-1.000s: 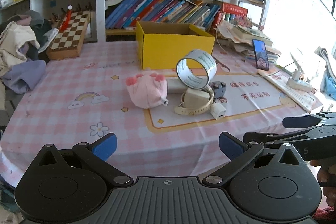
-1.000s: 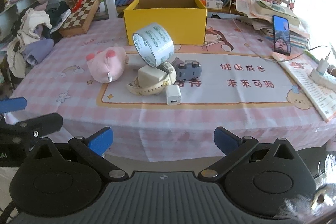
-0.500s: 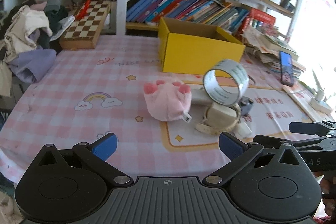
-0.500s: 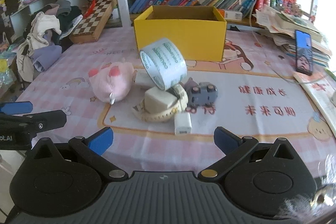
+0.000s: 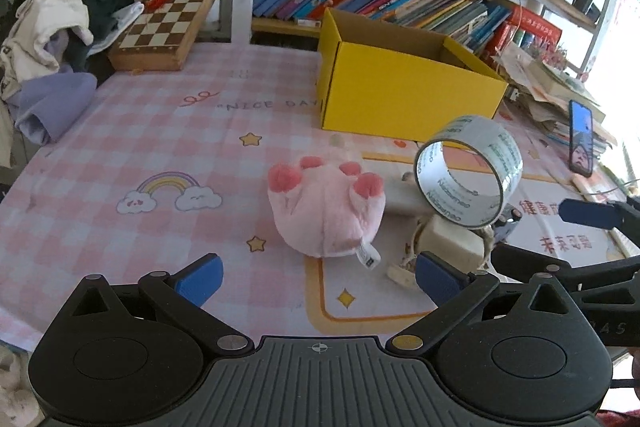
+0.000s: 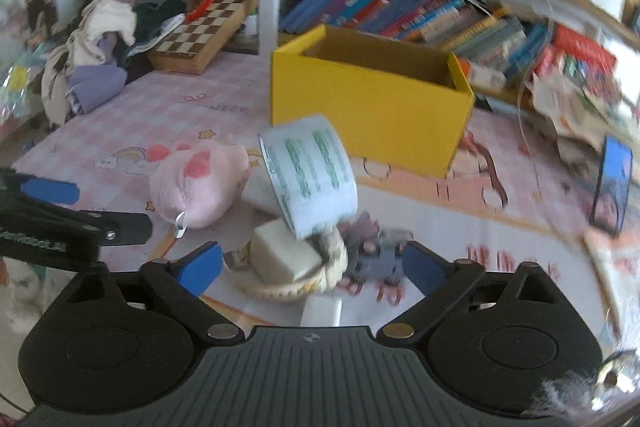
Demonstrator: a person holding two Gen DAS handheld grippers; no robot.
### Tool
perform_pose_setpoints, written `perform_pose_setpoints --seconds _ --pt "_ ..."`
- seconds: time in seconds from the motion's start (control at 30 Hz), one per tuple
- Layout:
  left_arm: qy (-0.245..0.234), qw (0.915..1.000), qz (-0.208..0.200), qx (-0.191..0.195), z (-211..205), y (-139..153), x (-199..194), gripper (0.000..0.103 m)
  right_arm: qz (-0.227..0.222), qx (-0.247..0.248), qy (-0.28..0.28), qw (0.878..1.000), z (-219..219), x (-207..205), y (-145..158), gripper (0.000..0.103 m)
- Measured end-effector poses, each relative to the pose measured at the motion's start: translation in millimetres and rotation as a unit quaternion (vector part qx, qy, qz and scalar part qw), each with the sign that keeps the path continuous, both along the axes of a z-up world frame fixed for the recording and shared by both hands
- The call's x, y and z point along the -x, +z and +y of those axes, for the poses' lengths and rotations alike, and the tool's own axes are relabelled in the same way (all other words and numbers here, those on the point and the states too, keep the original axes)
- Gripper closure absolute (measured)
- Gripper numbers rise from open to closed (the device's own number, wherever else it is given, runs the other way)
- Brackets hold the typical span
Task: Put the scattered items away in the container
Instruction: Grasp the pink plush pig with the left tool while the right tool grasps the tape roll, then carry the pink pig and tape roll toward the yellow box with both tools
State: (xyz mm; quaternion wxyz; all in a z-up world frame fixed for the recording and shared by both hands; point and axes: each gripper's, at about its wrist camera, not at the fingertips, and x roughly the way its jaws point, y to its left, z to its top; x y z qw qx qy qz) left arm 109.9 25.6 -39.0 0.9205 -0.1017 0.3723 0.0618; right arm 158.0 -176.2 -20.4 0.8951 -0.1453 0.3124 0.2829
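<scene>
An open yellow box [image 5: 404, 95] stands at the back of the table; it also shows in the right wrist view [image 6: 368, 107]. In front of it lie a pink plush toy [image 5: 326, 207], a clear tape roll [image 5: 468, 171] leaning on a cream block [image 5: 452, 241], a coiled measuring tape [image 6: 288, 289], a grey toy car [image 6: 376, 259] and a white charger [image 6: 322, 309]. My left gripper [image 5: 318, 277] is open, just short of the plush toy. My right gripper [image 6: 310, 265] is open, close above the cream block [image 6: 284, 257] and the measuring tape.
A chessboard [image 5: 168, 23] and a pile of clothes [image 5: 48, 39] sit at the back left. A phone [image 5: 580, 137] and stacked papers lie at the right. Bookshelves run behind the table. The pink checked tablecloth [image 5: 140, 155] is bare on the left.
Both grippers have moved forward toward the pile. The items now look larger and closer. The right wrist view is motion-blurred. Both grippers stay open.
</scene>
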Motion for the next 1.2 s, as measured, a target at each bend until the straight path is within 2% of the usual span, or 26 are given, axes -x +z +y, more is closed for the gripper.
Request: perform_pose_setpoints --seconds 0.23,0.57,0.77,0.93,1.2 --pt "-0.007 0.9996 0.007 -0.025 -11 2 -28 0.006 0.002 -0.002 0.032 0.999 3 -29 5 0.025" --pt "-0.001 0.9983 0.032 -0.048 -18 -7 -59 0.012 0.034 -0.011 0.072 0.997 1 -63 4 0.060" --pt "0.004 0.9969 0.047 -0.063 -19 -11 -72 0.020 0.041 -0.024 0.094 0.994 -1 -76 8 0.061" --pt "0.003 0.9965 0.060 -0.057 -15 -15 -75 0.020 0.052 -0.037 0.099 0.993 -3 -86 11 0.061" --pt "-0.001 0.9965 0.067 -0.050 -13 -19 -81 0.021 0.060 -0.028 0.110 0.992 3 -91 11 0.061"
